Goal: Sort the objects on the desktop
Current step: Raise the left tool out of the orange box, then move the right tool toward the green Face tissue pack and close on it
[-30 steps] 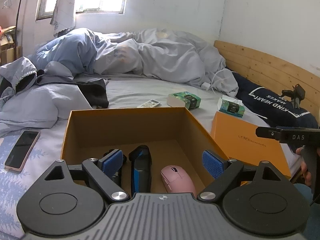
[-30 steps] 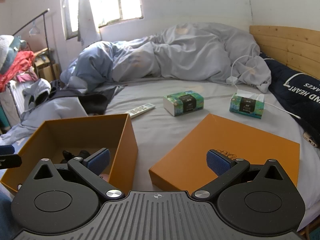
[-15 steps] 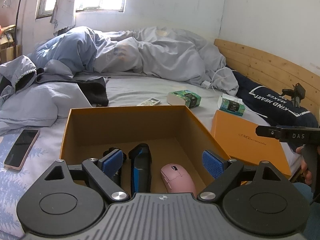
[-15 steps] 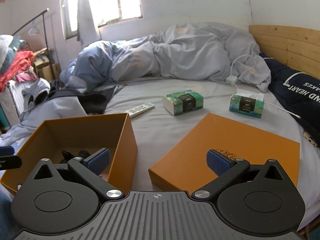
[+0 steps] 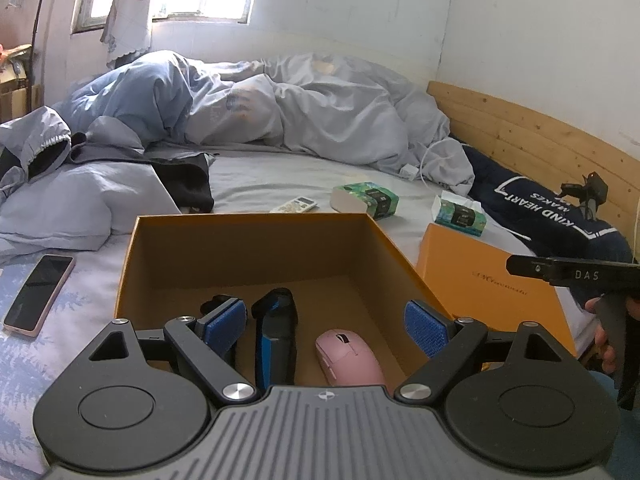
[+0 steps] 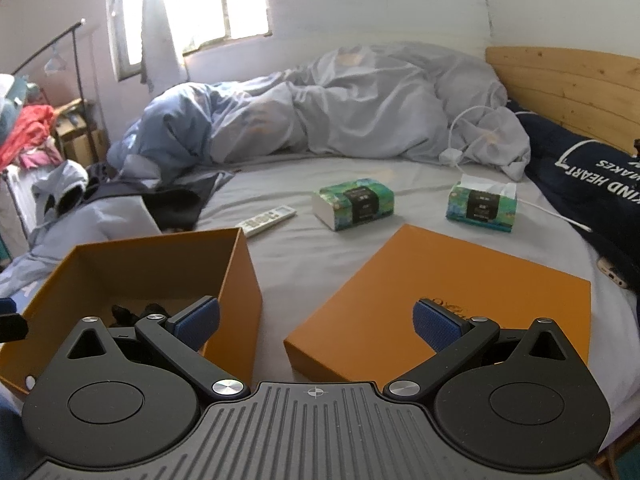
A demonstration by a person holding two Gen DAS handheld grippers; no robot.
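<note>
An open orange box (image 5: 256,222) (image 6: 240,280) sits on the bed. Inside it lie a pink mouse (image 5: 348,356), a black-and-blue device (image 5: 276,332) and a small black object (image 5: 212,304). My left gripper (image 5: 324,320) is open and empty, just above the box's near side. My right gripper (image 6: 316,318) is open and empty, over the gap between the box and the orange lid (image 6: 460,280) (image 5: 480,276). A white remote (image 6: 266,218), two green tissue packs (image 6: 352,202) (image 6: 482,202) and a phone (image 5: 38,294) lie on the bed.
A crumpled grey duvet (image 6: 360,108) fills the far bed. Clothes (image 5: 60,200) lie left, a dark pillow (image 5: 544,208) and wooden headboard (image 6: 568,80) right. A white charger cable (image 6: 460,148) trails from the duvet. The right gripper's body shows in the left wrist view (image 5: 576,274).
The left gripper has drifted slightly; the box and objects sit a little lower in its view. The right gripper is almost still. Both stay open.
</note>
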